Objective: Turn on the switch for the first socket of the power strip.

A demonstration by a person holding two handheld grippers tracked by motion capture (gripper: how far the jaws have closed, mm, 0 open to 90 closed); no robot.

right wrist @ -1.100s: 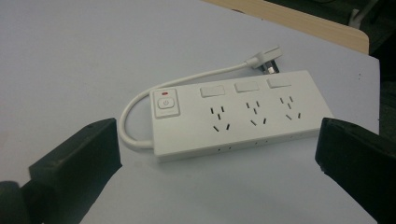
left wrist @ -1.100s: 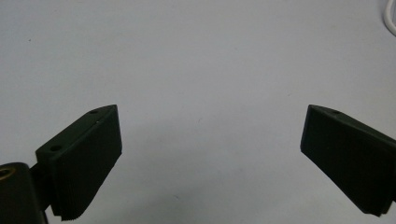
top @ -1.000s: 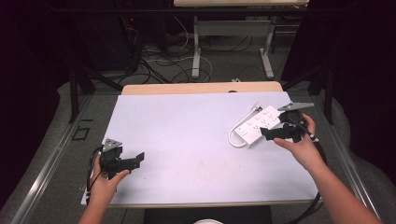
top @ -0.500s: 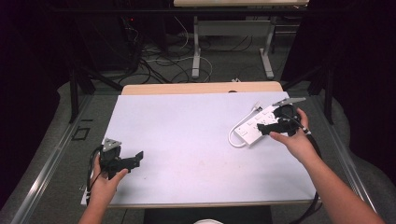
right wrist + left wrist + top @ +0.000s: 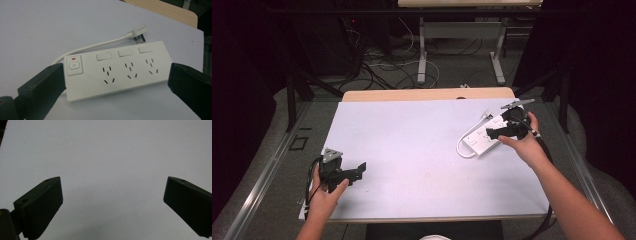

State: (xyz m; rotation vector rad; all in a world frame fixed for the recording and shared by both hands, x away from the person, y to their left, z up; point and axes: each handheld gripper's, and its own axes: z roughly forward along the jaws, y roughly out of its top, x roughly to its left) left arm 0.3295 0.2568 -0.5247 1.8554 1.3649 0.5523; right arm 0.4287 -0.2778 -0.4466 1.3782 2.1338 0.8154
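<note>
No words, brands or numbers can be read anywhere. The one sign is a power symbol on the square button (image 5: 74,65) at the left end of the white power strip (image 5: 117,70), left of centre in the right gripper view, under a small red mark

The high view looks forward and down from above my side of the bench (image 5: 412,130), far enough back to take in its whole white top and the floor beyond. The left gripper view sits close over bare white surface, looking along my left tool (image 5: 112,202). The right gripper view looks down at close range on the power strip (image 5: 117,68), which the high view also shows near the bench's right edge.
</note>
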